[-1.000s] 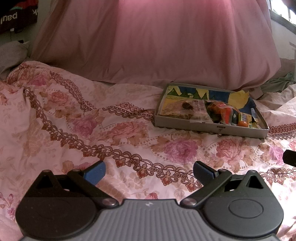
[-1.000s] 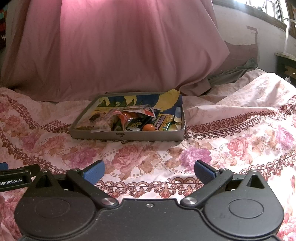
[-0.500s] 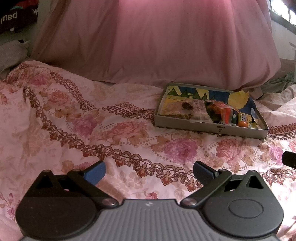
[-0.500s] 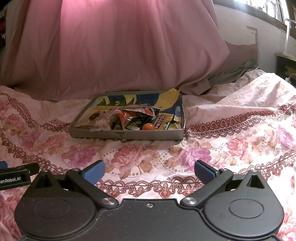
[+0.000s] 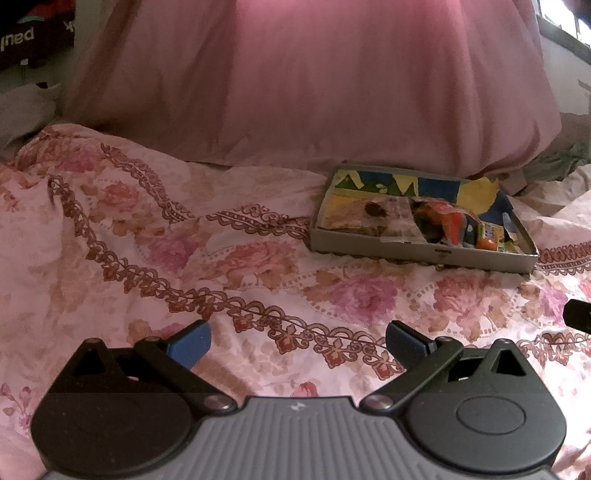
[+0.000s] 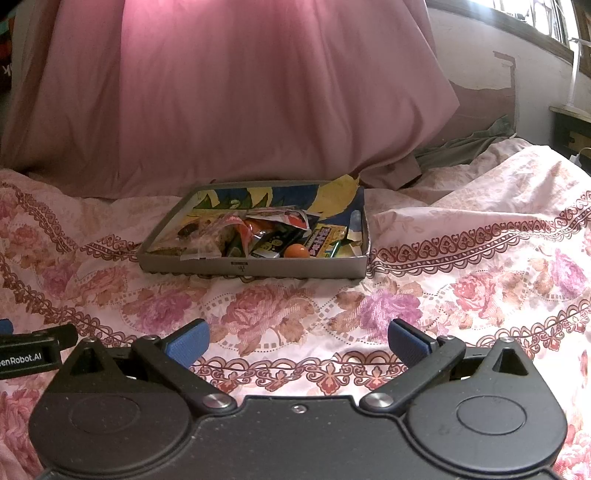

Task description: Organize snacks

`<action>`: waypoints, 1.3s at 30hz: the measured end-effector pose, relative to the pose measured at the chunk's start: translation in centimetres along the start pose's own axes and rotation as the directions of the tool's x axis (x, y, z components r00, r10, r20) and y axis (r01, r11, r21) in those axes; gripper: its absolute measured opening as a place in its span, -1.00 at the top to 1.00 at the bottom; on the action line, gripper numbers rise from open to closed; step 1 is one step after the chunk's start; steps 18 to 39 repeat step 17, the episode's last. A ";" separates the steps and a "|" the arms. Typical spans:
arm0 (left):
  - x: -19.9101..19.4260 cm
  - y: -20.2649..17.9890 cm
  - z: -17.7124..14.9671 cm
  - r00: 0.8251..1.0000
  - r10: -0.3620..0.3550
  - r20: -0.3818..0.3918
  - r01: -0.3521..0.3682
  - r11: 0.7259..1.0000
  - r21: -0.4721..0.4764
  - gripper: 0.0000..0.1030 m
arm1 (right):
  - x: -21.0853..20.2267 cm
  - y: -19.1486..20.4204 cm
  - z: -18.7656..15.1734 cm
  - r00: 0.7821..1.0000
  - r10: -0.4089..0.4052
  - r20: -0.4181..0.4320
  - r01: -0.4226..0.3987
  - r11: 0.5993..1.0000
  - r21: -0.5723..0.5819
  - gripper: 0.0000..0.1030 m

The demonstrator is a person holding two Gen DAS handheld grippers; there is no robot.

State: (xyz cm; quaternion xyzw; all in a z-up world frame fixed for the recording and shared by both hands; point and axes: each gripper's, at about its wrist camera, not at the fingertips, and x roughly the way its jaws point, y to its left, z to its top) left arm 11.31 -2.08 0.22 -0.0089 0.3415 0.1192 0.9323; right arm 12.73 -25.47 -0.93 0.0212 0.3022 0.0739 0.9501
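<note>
Right wrist view shows us a bed (image 6: 461, 295) under a pink floral sheet, with a large pink cloth (image 6: 229, 92) draped across the upper frame and a window (image 6: 535, 14) at the upper right. We hold our right tool (image 6: 298, 341) at the lower centre, spread wide, its blue pads gripping nothing above the sheet. Our left tool (image 5: 297, 343) is spread just as wide and empty, and its black side pokes in at the right view's lower left edge. Centre frame sits a shallow grey tray (image 6: 255, 266), its long axis running left to right, one long wall facing us. Snacks lie heaped inside: crumpled wrappers (image 6: 266, 229), a small orange ball (image 6: 296, 251) and a yellow pack (image 6: 325, 240).
</note>
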 end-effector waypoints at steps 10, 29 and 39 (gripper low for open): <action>0.1 0.1 0.1 1.000 -0.006 -0.009 0.006 1.000 -0.009 -0.99 | 0.0 0.0 -0.1 1.000 0.000 -0.002 0.000 1.000 -0.003 -0.99; 0.1 0.1 0.2 1.000 -0.001 -0.012 0.001 1.000 -0.013 -0.99 | 0.1 -0.2 -0.3 1.000 0.000 -0.004 0.000 1.000 -0.006 -0.99; 0.1 0.1 0.2 1.000 -0.001 -0.012 0.001 1.000 -0.013 -0.99 | 0.1 -0.2 -0.3 1.000 0.000 -0.004 0.000 1.000 -0.006 -0.99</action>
